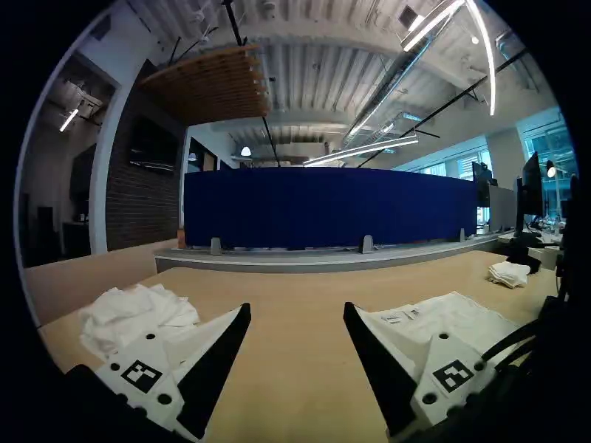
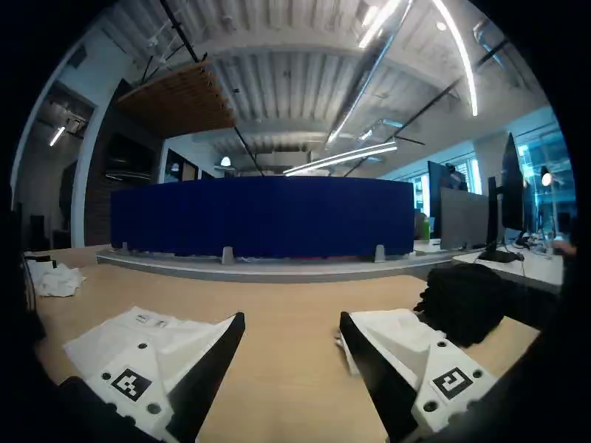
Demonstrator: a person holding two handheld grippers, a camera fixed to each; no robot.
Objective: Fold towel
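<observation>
Towel, white and spread flat with small tags near its far edge, lay on the wooden table. In the left gripper view it sat to the right, partly behind the right finger; in the right gripper view it sat to the left, partly behind the left finger. The left hand-held gripper was wide open over bare table, holding nothing. The right hand-held gripper was spread just as wide and also held nothing. A crumpled heap of white cloth lay to the left in the left gripper view, and a small folded white cloth lay farther off at the right. A black pile rested near the right edge of the right gripper view. A blue partition stood along the table's far side, with monitors beyond it.
</observation>
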